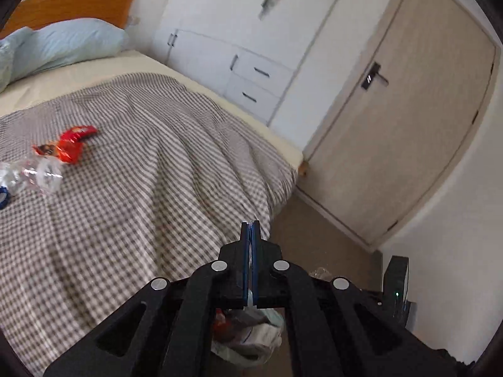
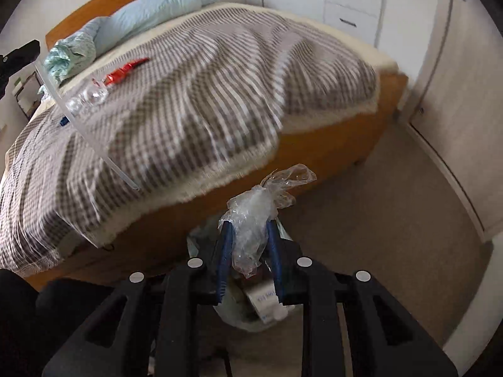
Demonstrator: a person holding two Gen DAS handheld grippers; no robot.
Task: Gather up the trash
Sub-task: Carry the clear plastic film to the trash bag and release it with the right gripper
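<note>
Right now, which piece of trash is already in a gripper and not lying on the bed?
The crumpled clear plastic wrap, clamped in the right gripper over the floor. The red snack wrapper and clear plastic bottle lie untouched on the checked blanket.

clear bottle (image 1: 30,177) cut off at left edge, trash bag (image 1: 248,336) half hidden behind jaws

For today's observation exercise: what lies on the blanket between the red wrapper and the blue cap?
A crushed clear plastic bottle lies between the red wrapper and blue cap, shown in the left wrist view.
</note>
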